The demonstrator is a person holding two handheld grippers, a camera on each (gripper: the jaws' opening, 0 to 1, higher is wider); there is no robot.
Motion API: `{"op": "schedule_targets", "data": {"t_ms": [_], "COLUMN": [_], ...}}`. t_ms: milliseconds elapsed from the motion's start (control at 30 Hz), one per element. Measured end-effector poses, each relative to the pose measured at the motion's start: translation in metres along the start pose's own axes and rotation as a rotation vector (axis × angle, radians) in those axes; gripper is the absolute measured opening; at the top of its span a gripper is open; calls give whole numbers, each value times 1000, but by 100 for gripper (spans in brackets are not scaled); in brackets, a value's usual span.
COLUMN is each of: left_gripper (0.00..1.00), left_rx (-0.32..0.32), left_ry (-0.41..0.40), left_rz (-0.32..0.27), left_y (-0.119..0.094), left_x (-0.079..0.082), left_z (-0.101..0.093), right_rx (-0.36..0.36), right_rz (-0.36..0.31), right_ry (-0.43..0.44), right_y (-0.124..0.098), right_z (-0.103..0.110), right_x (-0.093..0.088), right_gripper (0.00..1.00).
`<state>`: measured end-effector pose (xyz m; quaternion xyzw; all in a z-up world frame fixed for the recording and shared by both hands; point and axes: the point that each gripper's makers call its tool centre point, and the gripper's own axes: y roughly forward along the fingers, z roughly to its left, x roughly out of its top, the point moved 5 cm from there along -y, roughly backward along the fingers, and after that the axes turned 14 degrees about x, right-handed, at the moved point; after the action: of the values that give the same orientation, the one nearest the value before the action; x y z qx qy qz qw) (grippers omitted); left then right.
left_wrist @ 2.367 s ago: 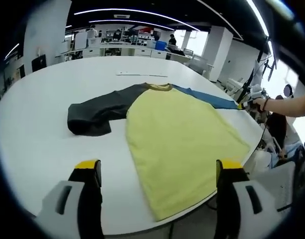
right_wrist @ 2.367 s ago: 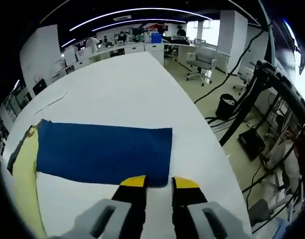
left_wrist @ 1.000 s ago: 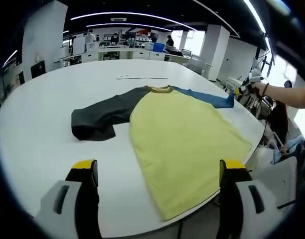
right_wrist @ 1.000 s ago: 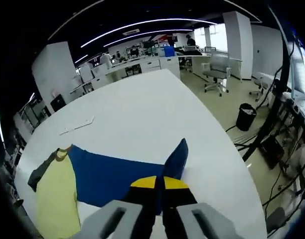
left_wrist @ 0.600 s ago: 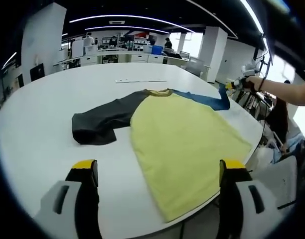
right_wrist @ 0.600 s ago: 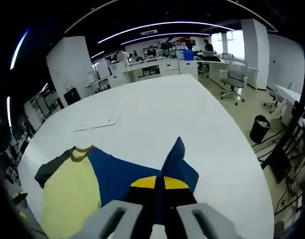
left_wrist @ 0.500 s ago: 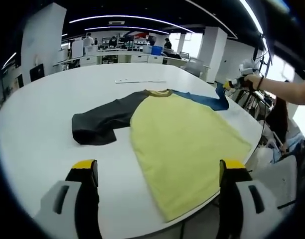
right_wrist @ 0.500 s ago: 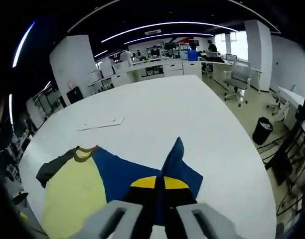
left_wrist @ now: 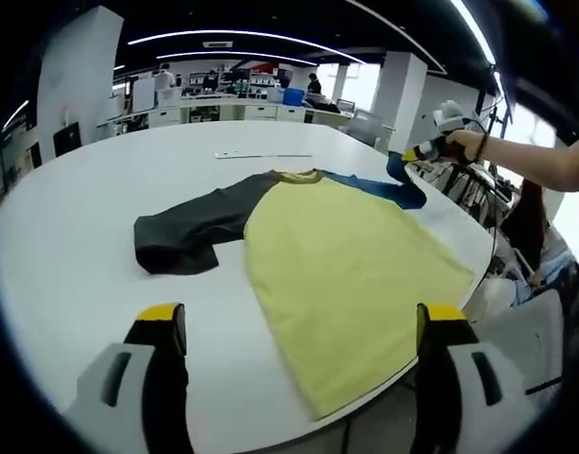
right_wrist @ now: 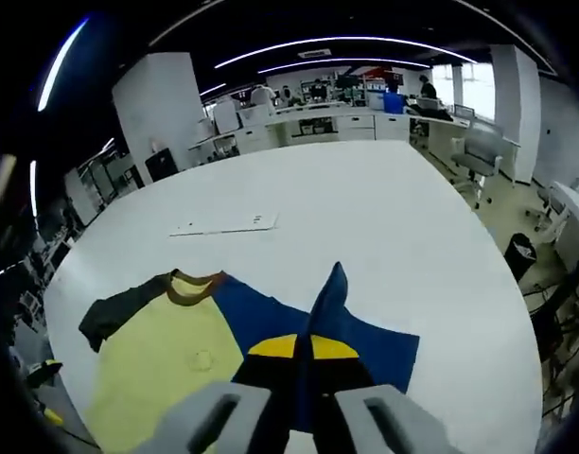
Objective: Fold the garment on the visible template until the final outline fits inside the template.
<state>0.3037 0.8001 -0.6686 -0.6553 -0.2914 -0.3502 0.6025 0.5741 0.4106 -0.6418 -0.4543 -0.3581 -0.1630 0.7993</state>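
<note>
Garment (left_wrist: 337, 255): a long-sleeved shirt is laid flat on the white table (left_wrist: 72, 236), yellow body toward the near edge, collar (right_wrist: 193, 284) away from it.
Dark sleeve (left_wrist: 190, 227): seen doubled back on itself, lying on the table clear of both grippers.
Blue sleeve (right_wrist: 299, 326): its cuff end is raised off the table; the rest is draped toward the shoulder.
Right gripper (right_wrist: 304, 348): fingers are closed on the blue sleeve's cuff, the cloth standing up between them.
Left gripper (left_wrist: 299, 326): fingers are spread wide and empty, held short of the hem.
Handling: the fabric is judged light, limp and prone to sagging and creasing; no stiffness is expected.
Hold points: cuffs, hem corners and shoulder seams are judged best.
Template: no outline can be made out.
</note>
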Motion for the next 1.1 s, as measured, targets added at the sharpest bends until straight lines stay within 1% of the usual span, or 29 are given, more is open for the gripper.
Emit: {"op": "schedule_targets", "data": {"t_ms": [67,233,333,500,600,733,867,967,1000,1067,1100], "left_gripper": [99,99,99,99,99,99,99,99,99,99,99], "left_rx": [-1,-2,-3,-3,-1,8,2,-2,-6,-12,-14], "left_ry": [-1,7,5,0,5,39,38,48,51,53,53], "left_rz": [-1,0,-6,-13,-10,1,-3,-4,-3,-4,-7], "left_y": [0,0,0,2,2,3,2,2,1,0,0], "left_x": [0,-1,0,2,2,2,4,5,5,7,8], "left_z": [0,0,-1,0,0,3,3,2,2,1,1], "right_rx": [18,61,76,109,118,124,142,162,165,161,161], "right_rz": [5,-16,-6,-9,0,6,12,12,14,25,28], "right_ry": [1,29,17,5,-24,-51,-60,-72,-83,-137,-144], "right_y": [5,18,26,37,43,51,59,67,70,75,76], "right_z": [9,31,43,65,80,93,108,118,123,130,132], "right_x": [0,2,3,5,6,7,7,11,13,17,17], "right_gripper": [0,0,0,0,0,0,0,0,0,0,0]}}
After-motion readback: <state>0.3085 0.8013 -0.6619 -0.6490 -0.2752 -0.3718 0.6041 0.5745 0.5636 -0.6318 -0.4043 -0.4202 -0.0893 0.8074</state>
